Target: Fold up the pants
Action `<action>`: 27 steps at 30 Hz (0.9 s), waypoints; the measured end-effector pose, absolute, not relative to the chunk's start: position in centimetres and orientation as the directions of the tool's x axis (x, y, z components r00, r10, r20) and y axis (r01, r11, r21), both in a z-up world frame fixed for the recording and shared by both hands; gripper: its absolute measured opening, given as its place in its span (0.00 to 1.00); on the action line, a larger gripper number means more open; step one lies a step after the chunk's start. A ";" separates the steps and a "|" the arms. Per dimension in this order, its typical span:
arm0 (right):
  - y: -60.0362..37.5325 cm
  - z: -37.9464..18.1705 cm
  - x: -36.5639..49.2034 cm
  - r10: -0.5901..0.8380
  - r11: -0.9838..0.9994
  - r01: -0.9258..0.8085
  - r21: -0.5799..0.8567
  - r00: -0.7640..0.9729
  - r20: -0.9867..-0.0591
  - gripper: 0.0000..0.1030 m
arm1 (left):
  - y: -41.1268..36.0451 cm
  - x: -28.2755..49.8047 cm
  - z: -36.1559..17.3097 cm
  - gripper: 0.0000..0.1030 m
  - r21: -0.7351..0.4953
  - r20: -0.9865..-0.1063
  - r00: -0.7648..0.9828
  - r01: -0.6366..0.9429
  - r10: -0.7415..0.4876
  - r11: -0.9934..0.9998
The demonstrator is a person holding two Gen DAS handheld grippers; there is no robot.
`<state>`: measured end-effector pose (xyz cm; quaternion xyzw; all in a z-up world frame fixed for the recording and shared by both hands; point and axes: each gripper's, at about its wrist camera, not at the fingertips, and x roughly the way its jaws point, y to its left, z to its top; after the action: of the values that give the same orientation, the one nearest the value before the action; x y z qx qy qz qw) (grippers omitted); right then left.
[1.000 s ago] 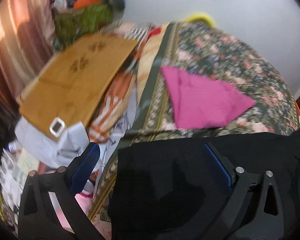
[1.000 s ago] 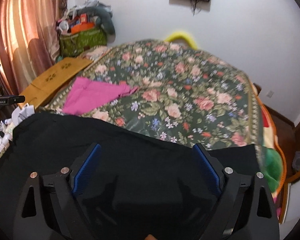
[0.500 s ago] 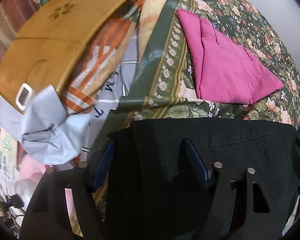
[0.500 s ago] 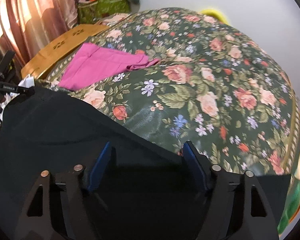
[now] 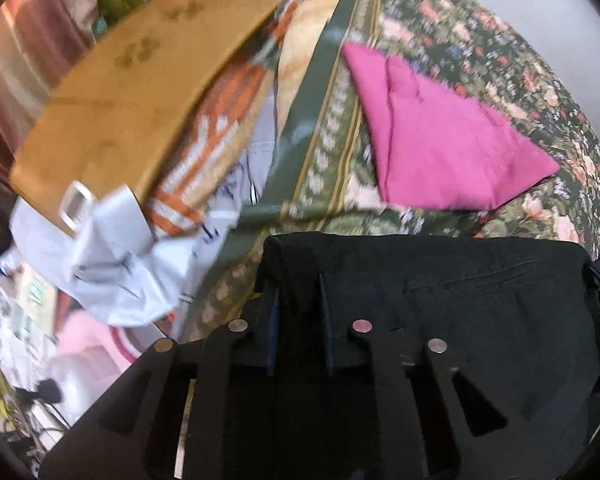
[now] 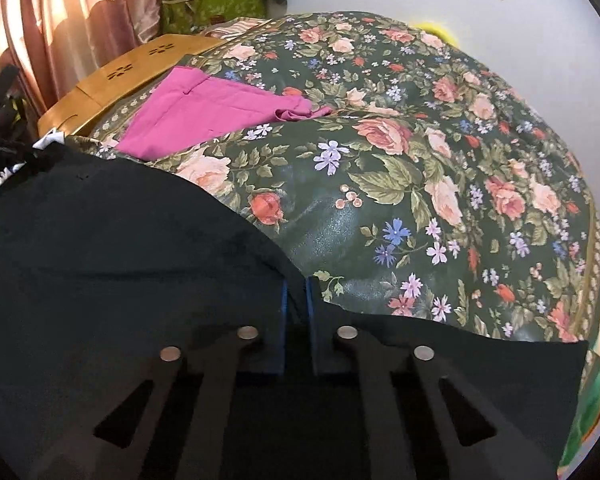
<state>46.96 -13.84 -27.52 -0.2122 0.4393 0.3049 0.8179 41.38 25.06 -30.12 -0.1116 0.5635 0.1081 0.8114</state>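
The black pants (image 6: 120, 264) are matt, soft cloth. The floral bedspread (image 6: 440, 168) is smooth cloth with a faint sheen. The folded pink garment (image 5: 440, 140) is plain matt fabric. The perforated board (image 5: 140, 80) looks like smooth wood. The curtain (image 6: 72, 20) is glossy satin-like cloth.

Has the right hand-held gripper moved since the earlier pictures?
Yes. The right hand-held gripper has come down toward the floral bedspread, whose flowers now look larger, and has shut on the black pants.

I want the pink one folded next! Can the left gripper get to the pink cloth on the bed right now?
Probably not yet. The left gripper is closing on a fold of the black pants, so it is busy. The pink cloth lies bare on the floral bedspread just beyond, with nothing between.
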 end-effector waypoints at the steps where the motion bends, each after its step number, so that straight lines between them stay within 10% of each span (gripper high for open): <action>1: -13.9 -27.3 46.9 0.309 0.727 -0.681 -0.090 0.441 -0.843 0.05 | 25.1 41.3 -29.3 0.16 -0.058 -0.931 0.360 -0.299 0.056 0.952; 27: -19.4 -17.0 36.4 0.355 0.786 -0.599 -0.153 0.641 -0.680 0.04 | 21.7 35.8 -17.2 0.15 -0.108 -0.801 0.598 -0.206 0.038 0.972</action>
<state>36.42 -19.35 -17.02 -0.1856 0.3274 0.2690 0.8865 35.75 21.74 -17.19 -0.0951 0.4431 0.0687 0.8888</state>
